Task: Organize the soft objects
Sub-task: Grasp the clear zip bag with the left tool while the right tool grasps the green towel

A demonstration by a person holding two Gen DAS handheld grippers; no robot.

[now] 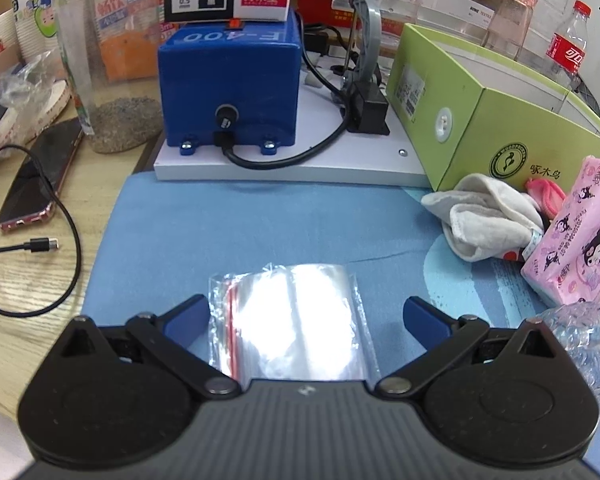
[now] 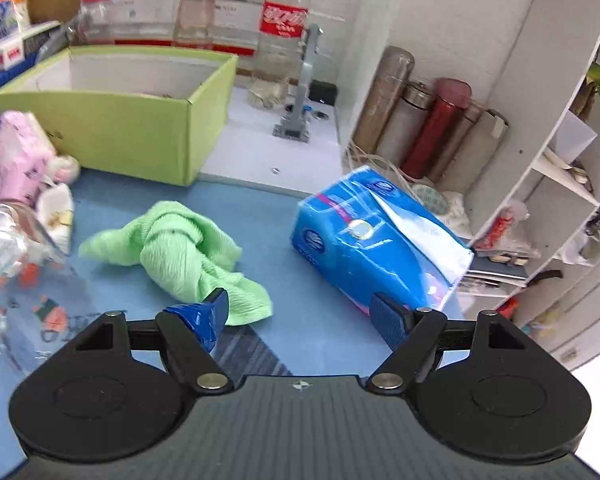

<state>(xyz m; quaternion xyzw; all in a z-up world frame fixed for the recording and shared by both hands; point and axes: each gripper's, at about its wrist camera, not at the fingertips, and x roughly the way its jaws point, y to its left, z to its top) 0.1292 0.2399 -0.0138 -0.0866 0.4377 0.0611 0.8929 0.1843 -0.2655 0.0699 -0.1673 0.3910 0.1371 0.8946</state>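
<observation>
In the left wrist view my left gripper (image 1: 306, 314) is open above a clear zip bag (image 1: 288, 320) lying flat on the blue mat (image 1: 228, 220); its pads stand on either side of the bag and do not press it. A white sock (image 1: 484, 216) and a pink tissue pack (image 1: 576, 236) lie at the right, by the green box (image 1: 480, 128). In the right wrist view my right gripper (image 2: 304, 316) is open, with nothing between its fingers. A crumpled green cloth (image 2: 180, 252) lies just beyond its left finger, and a blue tissue pack (image 2: 376, 236) beyond its right finger.
A blue machine (image 1: 230, 84) on a white base stands behind the mat. A phone (image 1: 36, 180), a cable and a tall jar (image 1: 104, 60) sit at the left. Crinkled clear plastic (image 2: 8, 240) lies left of the cloth. Flasks (image 2: 432, 128) and a white shelf (image 2: 560, 152) stand at the right.
</observation>
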